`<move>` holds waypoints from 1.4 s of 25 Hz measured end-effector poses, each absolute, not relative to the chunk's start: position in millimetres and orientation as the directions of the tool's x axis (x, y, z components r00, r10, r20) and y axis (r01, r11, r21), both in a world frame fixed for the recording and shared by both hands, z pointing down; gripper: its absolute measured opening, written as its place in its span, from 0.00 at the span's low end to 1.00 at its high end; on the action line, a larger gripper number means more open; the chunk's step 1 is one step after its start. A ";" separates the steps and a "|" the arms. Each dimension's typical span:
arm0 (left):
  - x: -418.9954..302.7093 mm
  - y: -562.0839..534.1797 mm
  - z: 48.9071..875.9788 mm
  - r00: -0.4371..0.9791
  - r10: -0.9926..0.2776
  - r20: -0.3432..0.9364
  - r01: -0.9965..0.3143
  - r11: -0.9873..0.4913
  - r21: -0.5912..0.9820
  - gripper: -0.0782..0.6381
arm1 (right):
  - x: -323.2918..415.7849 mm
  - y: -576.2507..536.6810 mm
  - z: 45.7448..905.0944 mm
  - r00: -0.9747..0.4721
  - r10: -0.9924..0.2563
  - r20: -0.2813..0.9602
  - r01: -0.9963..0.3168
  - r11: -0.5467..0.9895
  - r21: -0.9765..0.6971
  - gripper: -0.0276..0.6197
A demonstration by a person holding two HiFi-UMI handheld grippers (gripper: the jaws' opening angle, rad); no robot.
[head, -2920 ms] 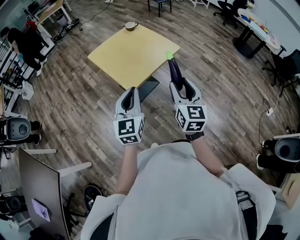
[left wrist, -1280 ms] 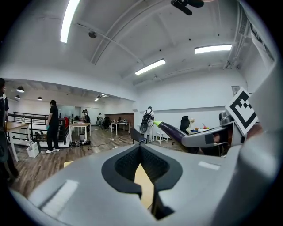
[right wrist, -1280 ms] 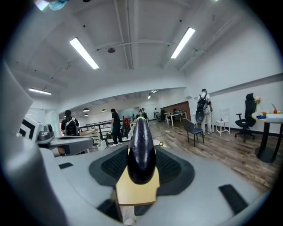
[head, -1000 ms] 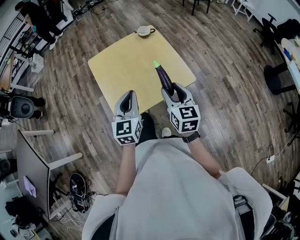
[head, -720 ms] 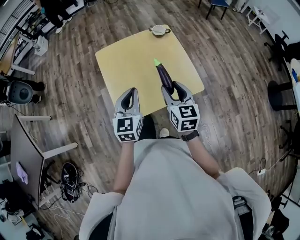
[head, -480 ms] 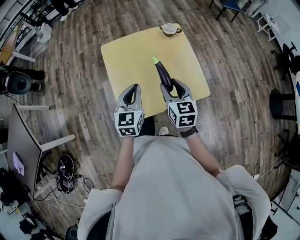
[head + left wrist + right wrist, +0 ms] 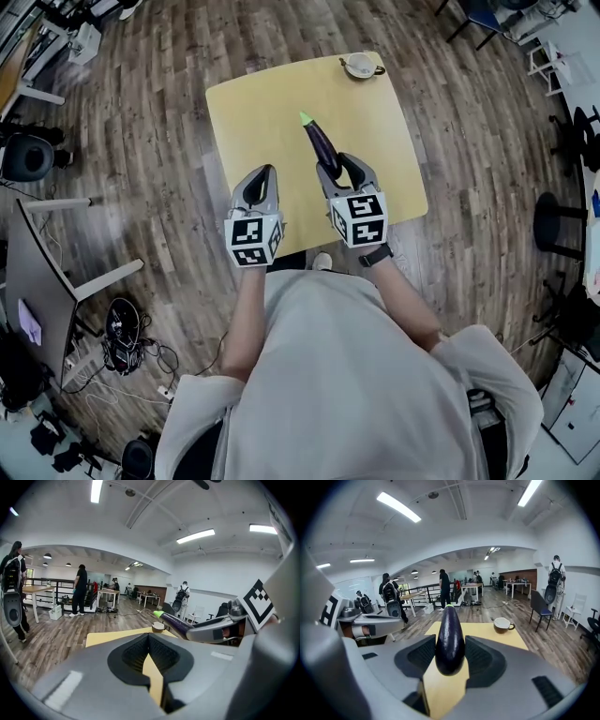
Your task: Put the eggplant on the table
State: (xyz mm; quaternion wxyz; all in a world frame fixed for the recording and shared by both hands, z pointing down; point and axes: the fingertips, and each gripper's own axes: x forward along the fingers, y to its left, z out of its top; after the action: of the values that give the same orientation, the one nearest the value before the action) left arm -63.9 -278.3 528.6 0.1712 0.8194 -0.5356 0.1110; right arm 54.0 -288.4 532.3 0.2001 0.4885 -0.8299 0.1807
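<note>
Grey fingers of the left gripper [image 7: 260, 178] are pressed together with nothing between them. It hangs over the near part of the yellow desk [image 7: 272, 94], left of its partner.

Just to the right, the right gripper [image 7: 339, 165] has its fingers clamped on the eggplant [image 7: 319, 142], held above the desk and not yet touching it. They grip the blunt, thick end, so most of the purple body juts out toward the far side, green tip foremost. The right gripper view shows the same hold [image 7: 450, 639].

The glossy skin looks smooth and probably slippery, and the flesh firm but easily bruised. With so much length beyond the grip it is likely to droop or swivel, so a hold on the thick part suits it, and it should be laid down gently rather than dropped.

Farther right, a cup [image 7: 359, 66] stands at the far edge.

About three seconds earlier both grippers hung over the floor short of the desk. The hold on the eggplant is unchanged.
</note>
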 end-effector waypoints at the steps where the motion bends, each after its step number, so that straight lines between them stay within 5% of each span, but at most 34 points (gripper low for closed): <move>1: -67.4 -284.5 533.2 0.398 -0.839 0.371 -0.917 -0.362 0.165 0.12 | 50.3 -295.4 538.1 -0.439 -0.731 0.522 -0.880 0.466 -0.088 0.34; 35: -92.3 -376.9 635.2 0.405 -0.769 0.495 -0.914 -0.329 0.235 0.12 | 10.0 -394.1 724.2 -0.371 -0.526 0.765 -0.882 0.458 -0.112 0.34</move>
State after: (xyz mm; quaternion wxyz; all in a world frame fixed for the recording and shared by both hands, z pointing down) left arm -92.3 -376.9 635.2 0.2442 0.8016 -0.5250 0.1487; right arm 10.0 -394.1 724.2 0.3366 0.4486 -0.7848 0.2638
